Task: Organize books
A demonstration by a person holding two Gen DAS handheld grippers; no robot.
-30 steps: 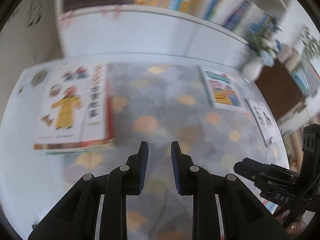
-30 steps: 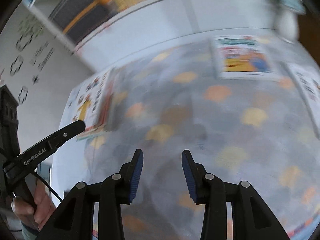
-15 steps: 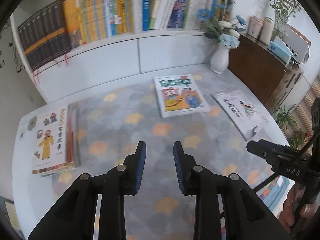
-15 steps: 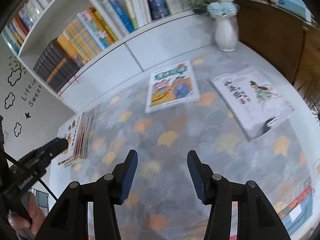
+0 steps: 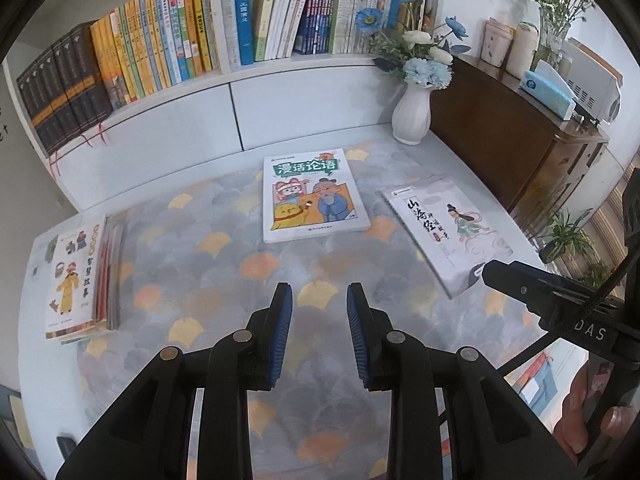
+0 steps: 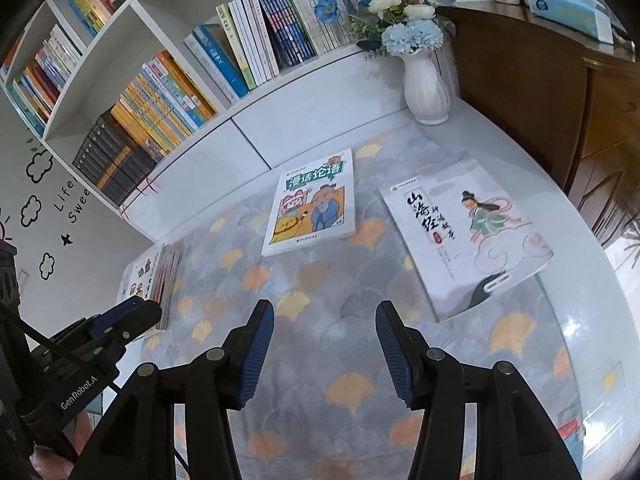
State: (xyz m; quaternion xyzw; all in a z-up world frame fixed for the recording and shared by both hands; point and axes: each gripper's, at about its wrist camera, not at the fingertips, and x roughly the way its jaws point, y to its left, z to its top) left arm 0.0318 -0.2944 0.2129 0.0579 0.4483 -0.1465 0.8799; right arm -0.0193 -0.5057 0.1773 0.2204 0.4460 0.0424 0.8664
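Two books lie flat on the patterned mat (image 5: 224, 280): a comic book with a green title (image 5: 312, 196) (image 6: 312, 208) in the middle, and a white book showing a green-robed figure (image 5: 444, 228) (image 6: 464, 232) to its right. A stack of books (image 5: 80, 276) (image 6: 154, 280) rests at the mat's left edge. My left gripper (image 5: 319, 300) hovers over the mat short of the comic book, open by a narrow gap and holding nothing. My right gripper (image 6: 325, 312) hangs above the mat between the two flat books. Its jaws are opening with nothing between them.
A white bookshelf (image 5: 168, 92) full of upright books runs along the back. A white vase with blue flowers (image 5: 412, 116) stands at the back right beside a brown cabinet (image 5: 500, 148). The white table edge (image 6: 592, 280) curves round on the right.
Both views have swung right, from the left stack to the two flat books, and pulled higher. The right jaws have widened; the left jaws have widened slightly.
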